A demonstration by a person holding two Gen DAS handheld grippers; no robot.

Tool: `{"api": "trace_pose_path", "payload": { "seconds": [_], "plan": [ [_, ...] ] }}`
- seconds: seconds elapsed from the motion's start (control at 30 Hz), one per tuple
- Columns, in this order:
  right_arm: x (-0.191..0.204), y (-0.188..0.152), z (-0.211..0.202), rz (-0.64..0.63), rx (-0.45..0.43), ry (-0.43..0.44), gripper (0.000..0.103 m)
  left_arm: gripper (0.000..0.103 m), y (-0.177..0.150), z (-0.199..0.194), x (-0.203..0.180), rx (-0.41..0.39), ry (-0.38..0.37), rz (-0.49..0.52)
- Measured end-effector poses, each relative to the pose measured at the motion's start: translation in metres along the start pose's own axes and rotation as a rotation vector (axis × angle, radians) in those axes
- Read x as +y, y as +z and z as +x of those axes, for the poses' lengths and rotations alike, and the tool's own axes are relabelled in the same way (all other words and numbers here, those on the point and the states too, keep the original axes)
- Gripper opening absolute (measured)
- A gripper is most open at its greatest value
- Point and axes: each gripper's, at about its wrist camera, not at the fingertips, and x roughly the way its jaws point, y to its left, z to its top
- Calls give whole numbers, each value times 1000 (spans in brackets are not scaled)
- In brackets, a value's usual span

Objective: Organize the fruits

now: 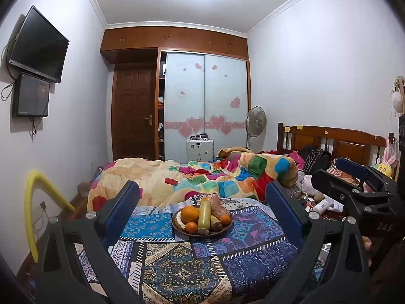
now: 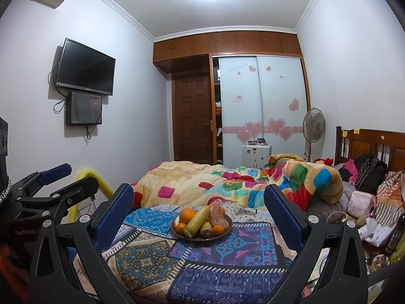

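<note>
A brown plate (image 1: 202,233) (image 2: 202,236) rests on a patterned blue cloth on the bed. It holds a large orange (image 1: 189,214) (image 2: 187,215), two small oranges (image 1: 191,227) (image 2: 218,229), a long yellow-green fruit (image 1: 204,215) (image 2: 197,221) and a reddish-brown tuber (image 1: 219,206) (image 2: 217,214). My left gripper (image 1: 202,186) (image 2: 82,173) is open and empty, short of the plate. My right gripper (image 2: 198,187) (image 1: 327,168) is also open and empty, beside it on the right, at about the same distance from the plate.
A rumpled colourful blanket (image 1: 202,177) lies behind the plate. A yellow foam tube (image 1: 33,202) arches at the bed's left edge. Bags, bottles and clutter (image 2: 367,215) crowd the right side by the wooden headboard (image 2: 374,144). The patterned cloth (image 1: 177,266) stretches in front of the plate.
</note>
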Motion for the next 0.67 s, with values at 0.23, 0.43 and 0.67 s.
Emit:
{"api": "trace_pose_path", "payload": {
  "seconds": [0.23,0.43,0.67],
  "plan": [
    [1,-2,1,-1,2,1,103,102,-1,2,0,11,-7,-2],
    [2,-5,3,-1,10,-3,103,102,-4,4,1,18,-6,-4],
    [0,-5,6,6,20,-8,103,102,-5,6,4,25,-7,-16]
  ]
}}
